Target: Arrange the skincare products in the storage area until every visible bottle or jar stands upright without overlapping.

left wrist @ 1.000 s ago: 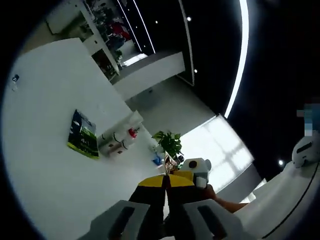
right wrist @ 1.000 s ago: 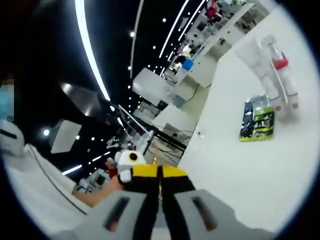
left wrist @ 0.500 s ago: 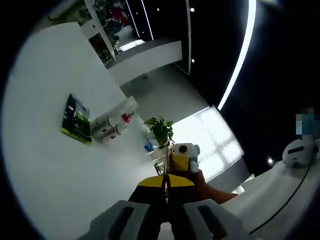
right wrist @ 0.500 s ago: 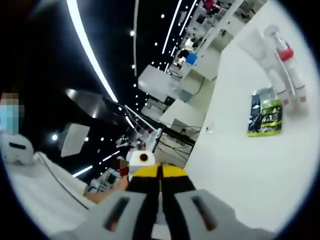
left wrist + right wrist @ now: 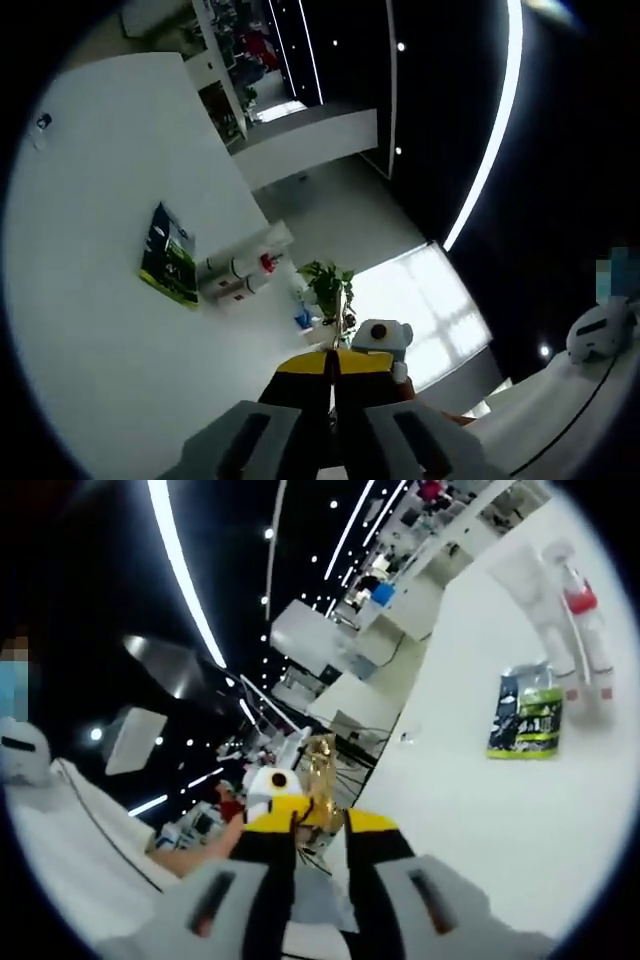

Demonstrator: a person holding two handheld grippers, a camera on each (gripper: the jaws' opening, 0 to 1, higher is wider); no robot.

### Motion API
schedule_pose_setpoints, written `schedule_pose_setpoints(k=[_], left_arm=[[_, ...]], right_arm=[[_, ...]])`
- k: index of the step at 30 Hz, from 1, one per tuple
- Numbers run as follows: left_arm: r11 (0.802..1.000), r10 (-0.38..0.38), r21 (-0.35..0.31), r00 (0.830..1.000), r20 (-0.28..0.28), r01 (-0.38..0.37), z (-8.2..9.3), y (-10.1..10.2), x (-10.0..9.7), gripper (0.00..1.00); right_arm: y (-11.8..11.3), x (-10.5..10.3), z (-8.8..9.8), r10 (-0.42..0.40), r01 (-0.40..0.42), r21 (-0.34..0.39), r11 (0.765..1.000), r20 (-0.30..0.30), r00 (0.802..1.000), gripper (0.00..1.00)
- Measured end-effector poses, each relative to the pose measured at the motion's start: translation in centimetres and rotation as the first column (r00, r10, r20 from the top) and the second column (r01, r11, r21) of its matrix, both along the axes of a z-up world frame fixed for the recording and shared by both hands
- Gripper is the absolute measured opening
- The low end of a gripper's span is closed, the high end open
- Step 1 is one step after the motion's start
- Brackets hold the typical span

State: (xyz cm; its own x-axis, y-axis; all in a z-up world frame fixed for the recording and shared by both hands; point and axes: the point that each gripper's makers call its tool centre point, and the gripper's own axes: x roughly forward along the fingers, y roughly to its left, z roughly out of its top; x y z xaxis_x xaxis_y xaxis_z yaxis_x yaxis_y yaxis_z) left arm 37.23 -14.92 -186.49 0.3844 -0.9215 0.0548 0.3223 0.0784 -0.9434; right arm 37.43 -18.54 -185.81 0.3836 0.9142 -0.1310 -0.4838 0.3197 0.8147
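Since a second ago the right gripper has spread its yellow-tipped black jaws apart; they were pressed together before. The left gripper keeps its jaws shut on nothing. Both are held up off the white tabletop, nowhere near the products. Those lie well apart from the grippers: a flat green and black sachet, and just beside it a cluster of white tubes and bottles, one with a red cap, all lying down as far as I can tell. My worry is that the cluster is packed tight, so grabbing one tube could nudge or roll its neighbours toward the table edge.
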Motion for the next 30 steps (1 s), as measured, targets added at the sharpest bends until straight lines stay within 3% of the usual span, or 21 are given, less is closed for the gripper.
schedule_pose_setpoints(k=[3, 5, 10, 18, 30], left_arm=[[1.0, 0.011, 0.016, 1.0, -0.009, -0.011, -0.5, 0.4, 0.6, 0.0], [0.999, 0.021, 0.04, 0.999, -0.024, -0.02, -1.3, 0.8, 1.5, 0.0], [0.996, 0.053, 0.076, 0.997, -0.047, -0.049, -2.4, 1.4, 3.9, 0.0], [0.99, 0.086, 0.121, 0.994, -0.073, -0.077, -3.9, 2.2, 8.0, 0.0], [0.974, 0.157, 0.185, 0.977, -0.141, -0.13, -7.9, 2.9, 14.9, 0.0]], right_arm=[[-0.2, 0.0, -0.2, -0.004, 0.004, -0.028, 1.0, 0.016, 1.0, 0.23], [-0.6, 0.4, -0.4, -0.029, 0.035, -0.077, 0.996, 0.068, 0.997, 0.29], [-1.7, 0.0, -1.3, -0.042, 0.055, -0.148, 0.988, 0.088, 0.995, 0.33], [-4.4, -0.4, -2.9, -0.108, 0.12, -0.204, 0.972, 0.068, 0.992, 0.32], [-7.9, -0.8, -4.5, -0.226, 0.225, -0.243, 0.944, 0.023, 0.974, 0.33]])
